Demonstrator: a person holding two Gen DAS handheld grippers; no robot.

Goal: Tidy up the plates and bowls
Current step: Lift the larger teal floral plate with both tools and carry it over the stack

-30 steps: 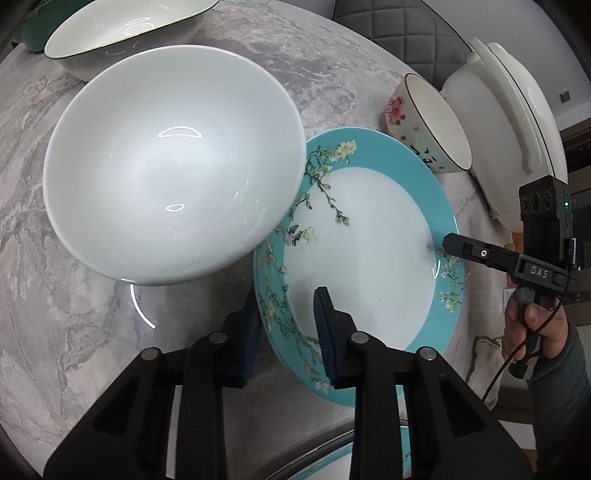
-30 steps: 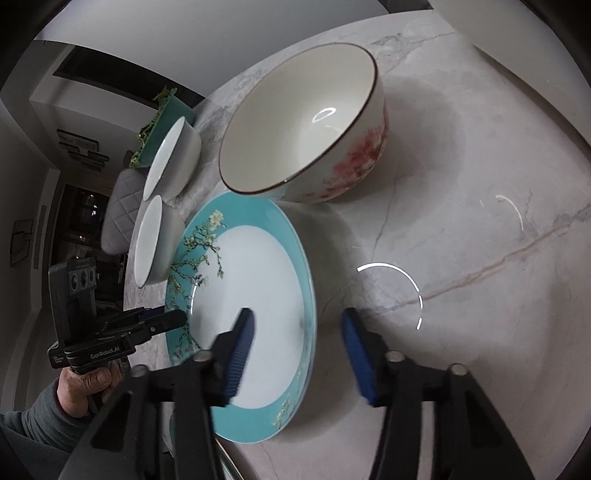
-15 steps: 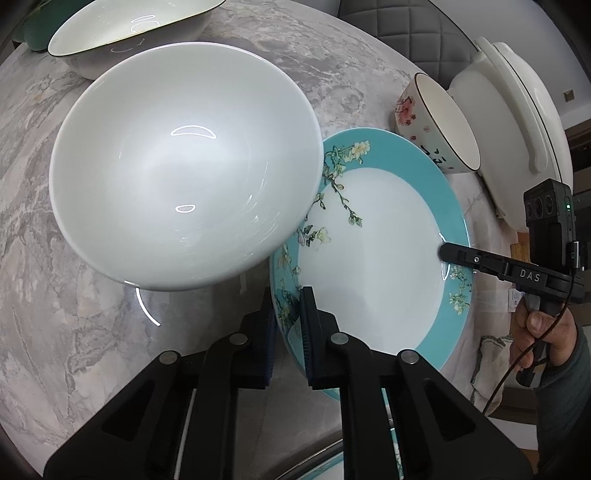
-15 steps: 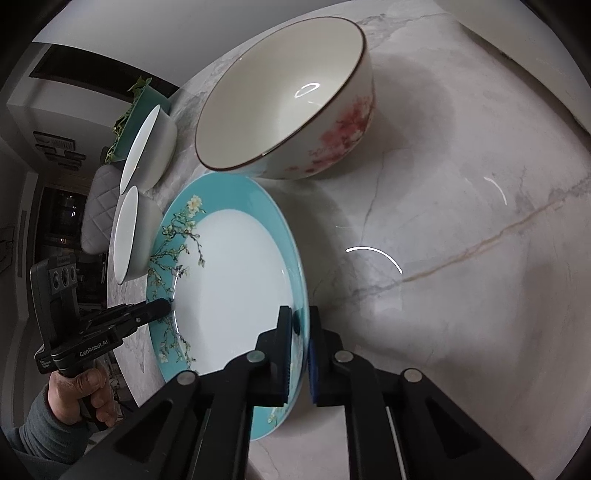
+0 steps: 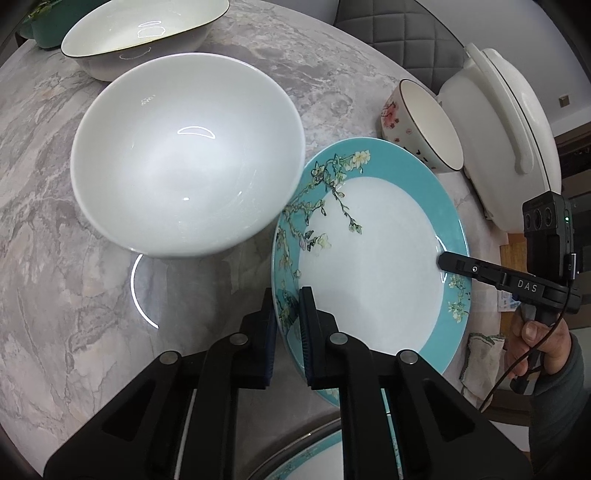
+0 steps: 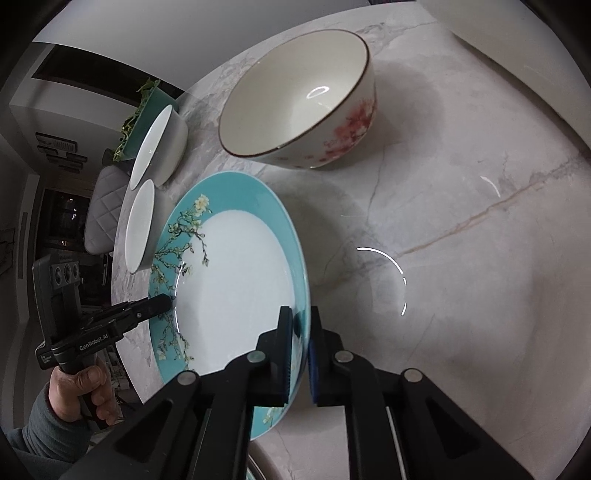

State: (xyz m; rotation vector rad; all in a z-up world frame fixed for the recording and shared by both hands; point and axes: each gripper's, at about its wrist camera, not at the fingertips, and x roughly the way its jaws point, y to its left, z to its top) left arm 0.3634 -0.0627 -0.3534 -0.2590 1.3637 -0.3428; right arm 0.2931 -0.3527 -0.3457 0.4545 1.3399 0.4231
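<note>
A teal-rimmed plate with blossom branches is held between both grippers; it also shows in the right wrist view. My left gripper is shut on its near rim. My right gripper is shut on the opposite rim; it shows in the left wrist view. The left gripper shows in the right wrist view. A plain white bowl sits left of the plate. A bowl with pink flowers stands behind it on the marble table.
A wide white bowl with a dark rim stands at the back left. A large white lidded pot stands at the right beside the flowered bowl. Another teal plate lies under my left gripper. A grey quilted chair is behind the table.
Both grippers closed onto opposite rims of the teal plate. Since then the plate has shifted slightly in view, with both grips held.
</note>
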